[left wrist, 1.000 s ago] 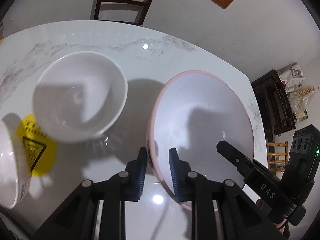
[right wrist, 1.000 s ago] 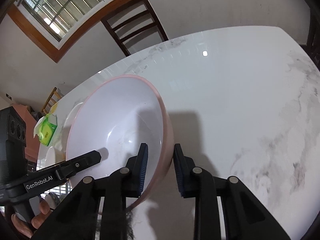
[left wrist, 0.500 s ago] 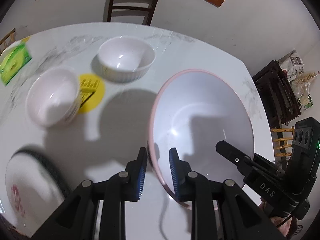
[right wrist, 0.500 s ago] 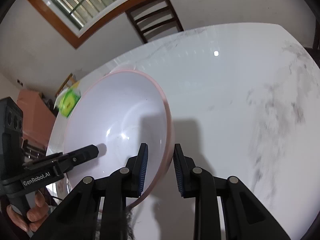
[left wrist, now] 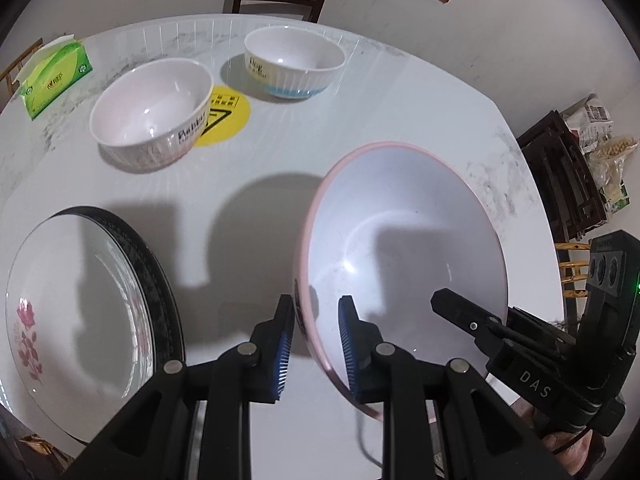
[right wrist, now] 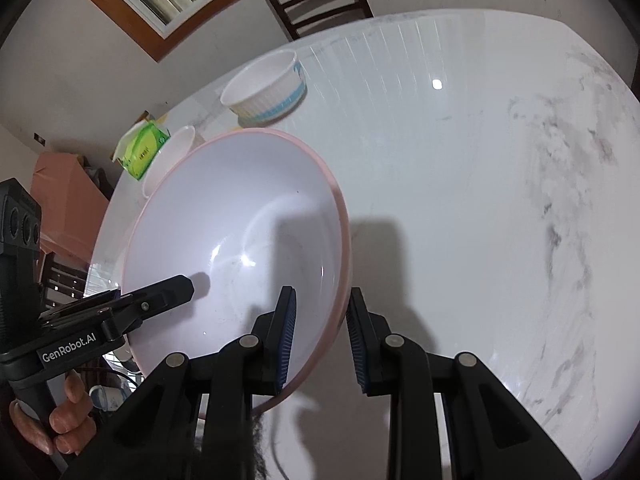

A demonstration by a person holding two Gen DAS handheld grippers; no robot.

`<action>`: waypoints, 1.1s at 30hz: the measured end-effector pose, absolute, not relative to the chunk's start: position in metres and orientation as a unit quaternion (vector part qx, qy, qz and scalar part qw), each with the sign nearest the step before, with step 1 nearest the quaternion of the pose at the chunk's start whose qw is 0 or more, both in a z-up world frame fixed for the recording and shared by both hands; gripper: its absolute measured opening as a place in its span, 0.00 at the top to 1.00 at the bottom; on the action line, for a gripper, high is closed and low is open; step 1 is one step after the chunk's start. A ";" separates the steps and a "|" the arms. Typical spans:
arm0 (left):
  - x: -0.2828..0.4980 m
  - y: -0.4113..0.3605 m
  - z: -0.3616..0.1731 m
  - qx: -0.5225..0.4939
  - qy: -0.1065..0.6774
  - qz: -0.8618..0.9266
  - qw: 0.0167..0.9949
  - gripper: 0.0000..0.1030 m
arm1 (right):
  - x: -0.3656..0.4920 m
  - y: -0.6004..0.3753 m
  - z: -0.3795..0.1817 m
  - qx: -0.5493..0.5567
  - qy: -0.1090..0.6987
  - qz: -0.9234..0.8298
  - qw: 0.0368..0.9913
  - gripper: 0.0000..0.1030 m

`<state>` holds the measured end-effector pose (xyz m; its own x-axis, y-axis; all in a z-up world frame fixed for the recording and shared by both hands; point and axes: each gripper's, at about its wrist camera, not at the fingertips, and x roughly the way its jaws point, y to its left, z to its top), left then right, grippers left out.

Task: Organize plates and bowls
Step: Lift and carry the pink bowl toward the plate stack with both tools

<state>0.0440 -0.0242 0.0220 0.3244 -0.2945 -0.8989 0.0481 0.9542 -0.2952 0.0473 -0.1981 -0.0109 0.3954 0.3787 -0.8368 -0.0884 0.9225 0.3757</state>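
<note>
Here, both tools are pinching opposite rim edges of the large pink bowl (left wrist: 404, 248), the left tool (left wrist: 314, 344) and right tool (right wrist: 320, 340) sharing its weight above the table (right wrist: 460, 160); two small bowls (left wrist: 152, 116) are sitting ahead-left.

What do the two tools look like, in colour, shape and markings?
Both tools are matte black, with angular linkage arms joined by silver round pins. Each finger ends in a flat pad with blue ribbed rubber. The left tool carries white "GenRobot.AI" lettering; the right tool carries "DAS" and a small green light. A thin dark cable hangs below. A bare hand grips the left handle; no sleeve shows.
</note>
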 end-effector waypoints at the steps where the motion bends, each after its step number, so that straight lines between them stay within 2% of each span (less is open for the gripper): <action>1: 0.044 -0.023 0.020 -0.107 0.572 -0.105 0.807 0.78 | 0.047 -0.197 -0.013 0.136 0.532 0.141 0.824 0.76; 27: 0.050 -0.027 -0.002 -0.079 0.574 -0.103 0.808 0.78 | 0.048 -0.196 -0.021 0.135 0.542 0.136 0.818 0.71; 33: 0.051 -0.027 -0.003 -0.080 0.577 -0.104 0.806 0.78 | 0.047 -0.195 -0.020 0.135 0.541 0.137 0.819 0.63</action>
